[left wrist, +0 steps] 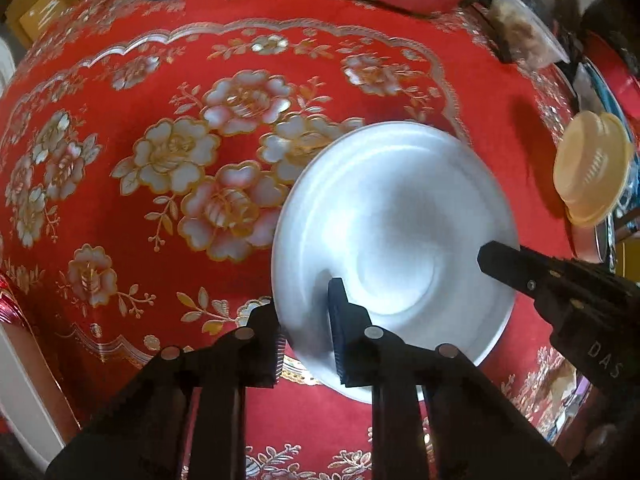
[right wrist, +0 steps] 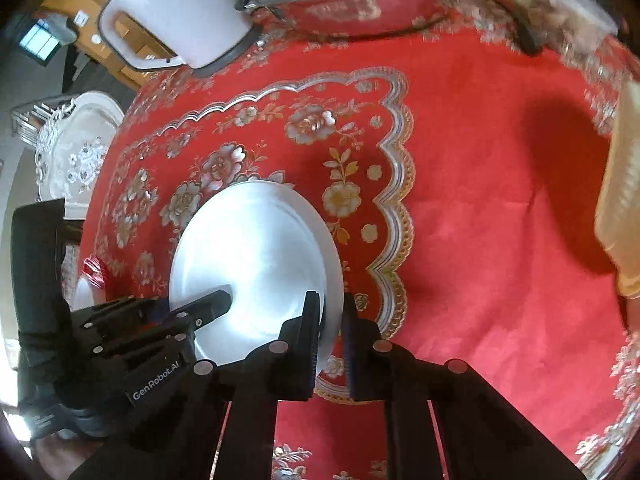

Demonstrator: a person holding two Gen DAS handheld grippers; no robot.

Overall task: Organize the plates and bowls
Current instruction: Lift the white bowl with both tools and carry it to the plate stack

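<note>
My left fingers (left wrist: 308,336) and right fingers (right wrist: 330,344) each pinched opposite rims of the steel plate (left wrist: 394,240), which I judged light, stiff, slippery, safest held at its edge.

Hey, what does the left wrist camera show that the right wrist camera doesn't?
Only the left wrist view shows the yellow bowls stacked at the table's far right edge. Only the right wrist view shows the white kettle and an ornate white tray off the table. Both show the silver plate on the red tablecloth, its rim between the fingers of the left gripper and right gripper.
</note>
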